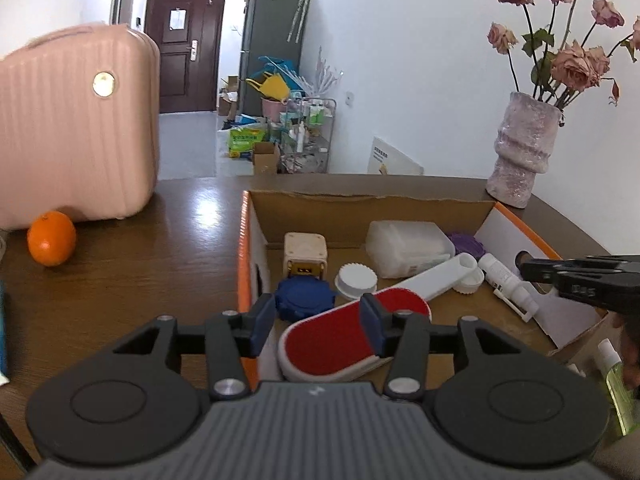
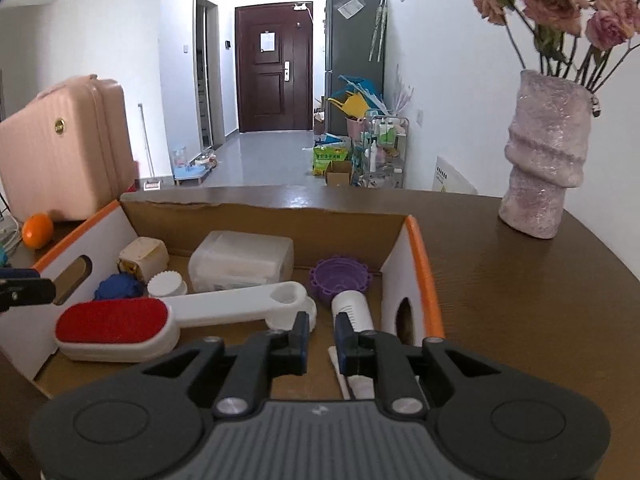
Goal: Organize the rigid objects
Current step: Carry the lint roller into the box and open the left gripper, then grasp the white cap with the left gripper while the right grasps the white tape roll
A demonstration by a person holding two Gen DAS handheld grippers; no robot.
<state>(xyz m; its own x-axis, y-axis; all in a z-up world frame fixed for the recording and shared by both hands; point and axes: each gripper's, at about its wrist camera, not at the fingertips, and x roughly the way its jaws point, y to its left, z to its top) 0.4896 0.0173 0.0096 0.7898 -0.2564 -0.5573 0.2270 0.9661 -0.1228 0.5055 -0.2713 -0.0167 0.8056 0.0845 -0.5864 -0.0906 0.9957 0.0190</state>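
Note:
An open cardboard box [image 1: 360,204] [image 2: 256,208] sits on the brown table. Inside lie a red-and-white lint brush [image 1: 336,336] [image 2: 116,322], a blue lid [image 1: 304,300] [image 2: 118,286], a white cap [image 1: 356,278], a cream cube [image 1: 306,248], a clear plastic case [image 1: 408,246] [image 2: 240,258], a purple lid [image 2: 340,276] and a white spray bottle [image 1: 506,284] [image 2: 354,312]. My left gripper [image 1: 318,320] is open above the box's near left corner, over the brush head. My right gripper [image 2: 322,334] is open and empty, just above the white bottle.
A pink suitcase [image 1: 68,128] and an orange [image 1: 51,243] stand left of the box. A pink vase with dried roses [image 1: 524,144] [image 2: 544,160] stands at the back right. A green-liquid bottle [image 1: 618,388] lies right of the box. Bare table [image 2: 520,300] lies right.

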